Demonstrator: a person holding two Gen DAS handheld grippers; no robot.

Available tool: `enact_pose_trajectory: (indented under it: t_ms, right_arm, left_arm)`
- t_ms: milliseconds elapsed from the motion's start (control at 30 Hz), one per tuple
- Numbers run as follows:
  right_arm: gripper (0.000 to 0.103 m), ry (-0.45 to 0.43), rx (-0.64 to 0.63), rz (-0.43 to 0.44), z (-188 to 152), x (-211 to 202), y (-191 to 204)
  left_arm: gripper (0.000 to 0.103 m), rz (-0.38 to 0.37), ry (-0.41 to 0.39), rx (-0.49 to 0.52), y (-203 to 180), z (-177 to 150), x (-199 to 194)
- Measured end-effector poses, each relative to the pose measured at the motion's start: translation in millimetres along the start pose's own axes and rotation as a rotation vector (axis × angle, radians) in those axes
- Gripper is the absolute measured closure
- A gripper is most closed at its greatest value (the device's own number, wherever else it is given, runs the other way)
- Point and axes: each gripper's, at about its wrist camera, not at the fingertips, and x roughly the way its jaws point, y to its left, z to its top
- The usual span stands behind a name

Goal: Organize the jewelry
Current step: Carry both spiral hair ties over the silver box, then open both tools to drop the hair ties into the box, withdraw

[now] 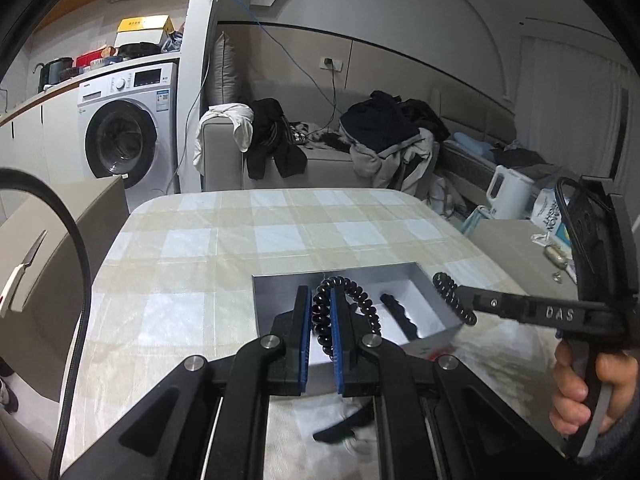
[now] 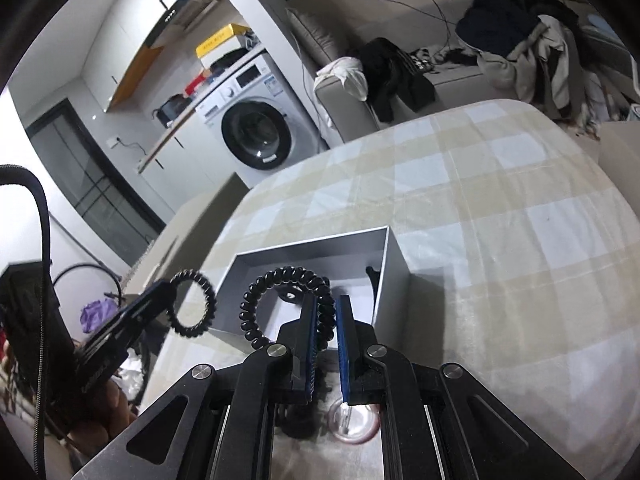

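Gripping glossy black spiral coils (image 1: 322, 312), ribbed loops, over grey rectangular box (image 1: 276, 292).

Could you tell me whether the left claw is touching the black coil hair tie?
Touching: the left wrist view shows the left claw clamped on the coil hair tie.

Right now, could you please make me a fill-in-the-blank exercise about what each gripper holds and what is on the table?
1. Each gripper is shut on a black spiral ____.
2. The left gripper and the right gripper hang above an open grey ____ on the table.
3. The table is covered by a ____ cloth in beige and white.
4. Behind the table, left of the sofa, stands a white ____ machine.

Missing words: hair tie; box; checked; washing
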Motion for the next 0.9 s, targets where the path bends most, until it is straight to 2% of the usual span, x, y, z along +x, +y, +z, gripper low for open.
enact_pose_trajectory:
  t_ms: [133, 433, 667, 767, 900]
  right_arm:
    - [0.095, -0.015, -0.002, -0.012, -0.6, 9.5, 1.1]
    - [0.095, 0.008, -0.024, -0.049, -0.4, 20.9, 1.8]
    - [0.092, 0.023, -0.009, -0.012, 2.2, 24.6, 0.0]
    - [0.092, 0.024, -0.012, -0.003, 3.1, 24.9, 0.9]
    - [0.092, 0.014, -0.024, 0.009, 2.3, 19.1, 3.7]
  left_arm:
    - [0.098, 0.033, 0.012, 0.014, 1.8, -4.5, 12.9]
    - [0.098, 0.038, 0.081, -0.027, 9.1, -14.6, 30.5]
    - [0.098, 0.014, 0.139, -0.017, 1.8, -22.1, 28.3]
    - [0.098, -0.013, 0.167, -0.044, 0.4, -20.5, 25.5]
    - [0.098, 0.009, 0.146, -0.002, -4.7, -17.0, 23.0]
